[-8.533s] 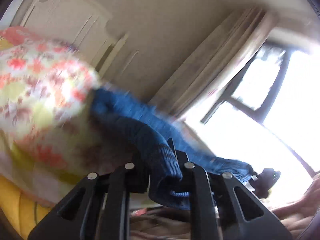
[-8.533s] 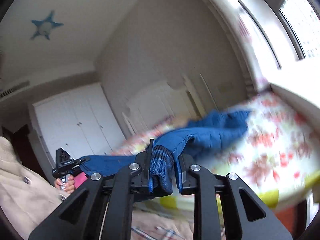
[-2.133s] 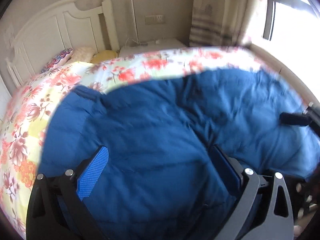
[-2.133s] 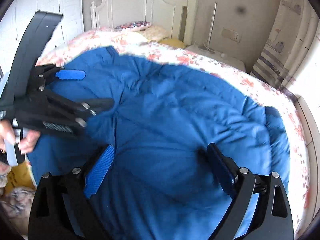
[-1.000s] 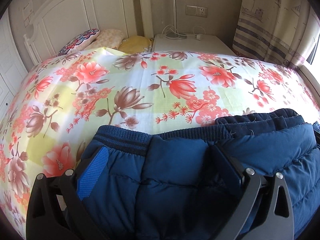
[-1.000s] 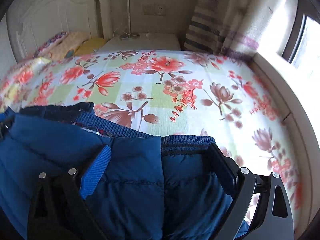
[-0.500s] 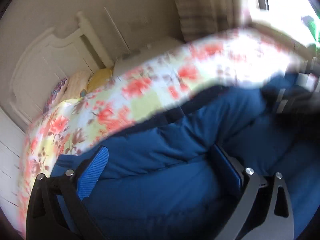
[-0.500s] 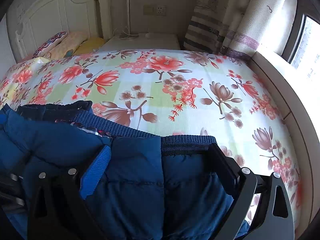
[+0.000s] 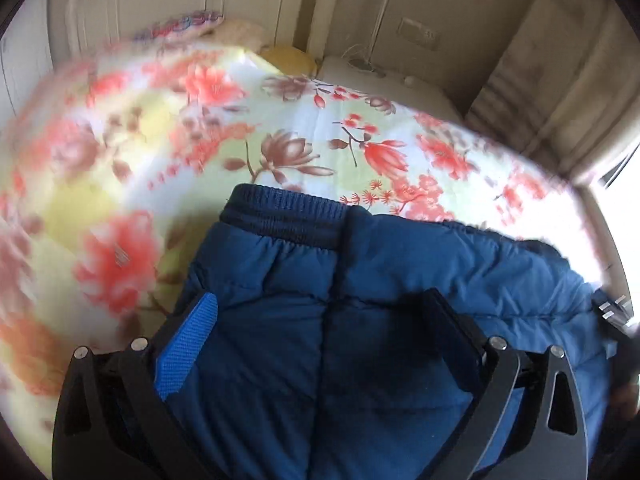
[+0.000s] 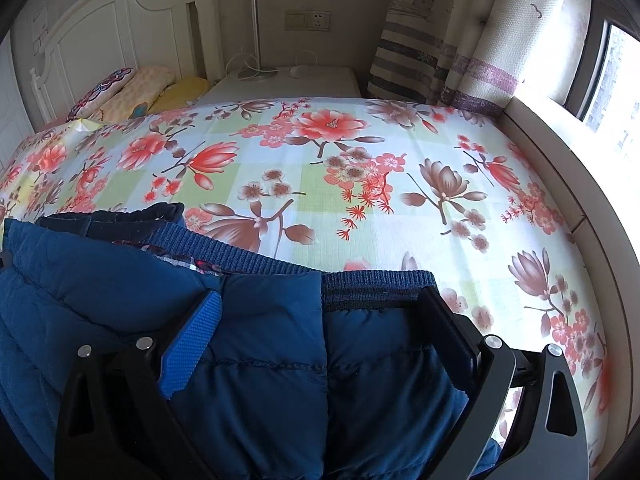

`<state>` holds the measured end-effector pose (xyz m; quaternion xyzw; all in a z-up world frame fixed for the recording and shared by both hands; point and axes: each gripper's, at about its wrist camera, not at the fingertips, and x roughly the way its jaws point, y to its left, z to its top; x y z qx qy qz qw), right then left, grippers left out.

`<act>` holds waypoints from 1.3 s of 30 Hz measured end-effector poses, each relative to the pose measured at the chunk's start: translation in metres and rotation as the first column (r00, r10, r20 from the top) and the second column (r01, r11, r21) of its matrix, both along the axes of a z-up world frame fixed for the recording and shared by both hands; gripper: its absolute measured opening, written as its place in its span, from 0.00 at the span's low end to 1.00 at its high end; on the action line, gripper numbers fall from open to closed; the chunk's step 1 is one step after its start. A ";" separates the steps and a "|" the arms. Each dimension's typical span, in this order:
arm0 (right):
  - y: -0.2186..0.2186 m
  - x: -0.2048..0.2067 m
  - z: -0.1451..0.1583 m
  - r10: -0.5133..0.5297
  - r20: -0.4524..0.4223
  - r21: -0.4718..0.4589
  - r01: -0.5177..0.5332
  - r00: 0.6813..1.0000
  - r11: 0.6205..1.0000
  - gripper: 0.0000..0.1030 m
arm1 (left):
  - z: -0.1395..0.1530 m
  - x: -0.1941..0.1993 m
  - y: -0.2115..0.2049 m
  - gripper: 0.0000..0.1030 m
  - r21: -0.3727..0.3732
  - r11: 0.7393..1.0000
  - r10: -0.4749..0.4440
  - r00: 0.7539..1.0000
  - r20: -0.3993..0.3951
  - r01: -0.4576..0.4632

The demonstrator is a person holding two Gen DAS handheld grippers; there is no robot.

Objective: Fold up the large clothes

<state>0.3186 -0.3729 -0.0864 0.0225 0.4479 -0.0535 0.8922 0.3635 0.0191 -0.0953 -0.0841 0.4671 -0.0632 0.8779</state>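
Blue padded jacket (image 10: 248, 380) lies flat on the bed, on the floral sheet (image 10: 360, 184), at the bed's foot edge nearest the cameras. Its ribbed knit hem (image 10: 376, 284) faces the headboard (image 10: 104, 36); a bit of plaid lining shows at the opening in the right wrist view.

Left gripper (image 9: 320, 340): fingers wide apart, over the jacket's left part near the hem band (image 9: 288, 216), nothing between them. Contact with the fabric: cannot tell. Left half of this view is motion-blurred.

Right gripper (image 10: 324, 336): fingers wide apart, over the jacket's right part, right finger (image 10: 444, 320) just at the hem corner. Nothing clamped. Sharp view.

At the head of the bed: pillows (image 10: 132, 88) stacked by the headboard. Beside the bed a white nightstand (image 10: 288, 80) with a lamp pole and cables. Striped curtain (image 10: 452, 40) and window along the bed's right edge.
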 end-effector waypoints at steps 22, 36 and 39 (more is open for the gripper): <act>0.106 -0.135 0.026 0.337 0.081 0.016 -0.339 0.938 0.941 0.95 | 0.010 -0.010 -0.004 0.97 0.058 0.998 0.030 0.999 0.042 -0.033; 0.108 -0.174 0.020 0.353 0.129 -0.033 -0.351 0.927 0.936 0.96 | 0.000 -0.156 -0.109 0.98 0.300 0.925 -0.306 0.925 0.225 0.233; 0.109 -0.172 0.016 0.352 0.123 -0.023 -0.352 0.928 0.936 0.96 | -0.002 -0.149 -0.103 0.98 0.247 0.934 -0.309 0.931 0.194 0.259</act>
